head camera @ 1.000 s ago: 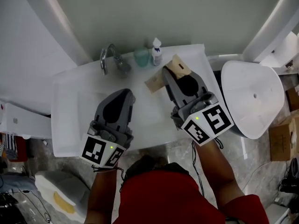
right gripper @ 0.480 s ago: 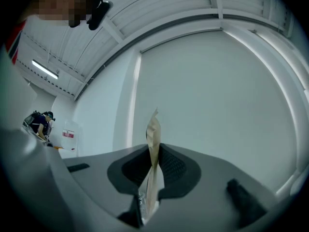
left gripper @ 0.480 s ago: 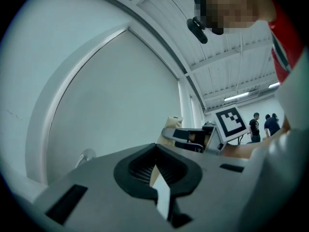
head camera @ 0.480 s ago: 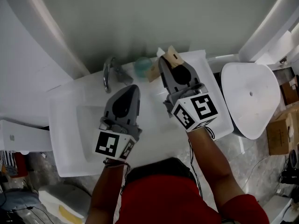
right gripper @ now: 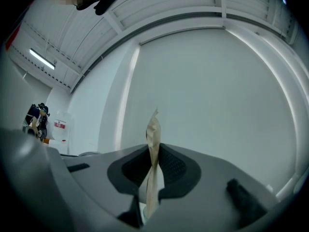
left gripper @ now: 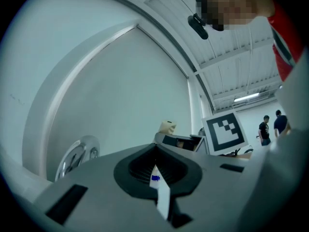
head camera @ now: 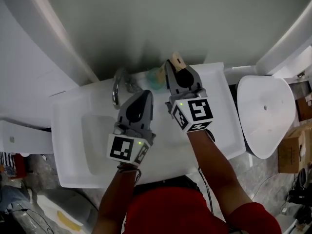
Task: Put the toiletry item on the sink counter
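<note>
A flat tan paper packet (head camera: pixel 178 61) sticks up out of my right gripper (head camera: pixel 174 71), which is shut on it above the back edge of the white sink counter (head camera: pixel 217 111). In the right gripper view the packet (right gripper: pixel 153 129) stands edge-on between the dark pads, pointing at the pale wall. My left gripper (head camera: pixel 146 96) hovers over the basin beside the chrome faucet (head camera: pixel 117 87), jaws together and holding nothing. The left gripper view shows the packet's tip (left gripper: pixel 167 127) off to the right.
A teal item (head camera: pixel 156 75) sits at the back of the counter, partly hidden by the right gripper. A white toilet lid (head camera: pixel 265 111) lies right of the counter, with a cardboard box (head camera: pixel 292 150) beyond it. The curved wall rises directly behind the faucet (left gripper: pixel 76 153).
Both grippers have moved forward toward the back wall, the right one carrying the packet. The white bottle behind the sink is now hidden by the right gripper.
</note>
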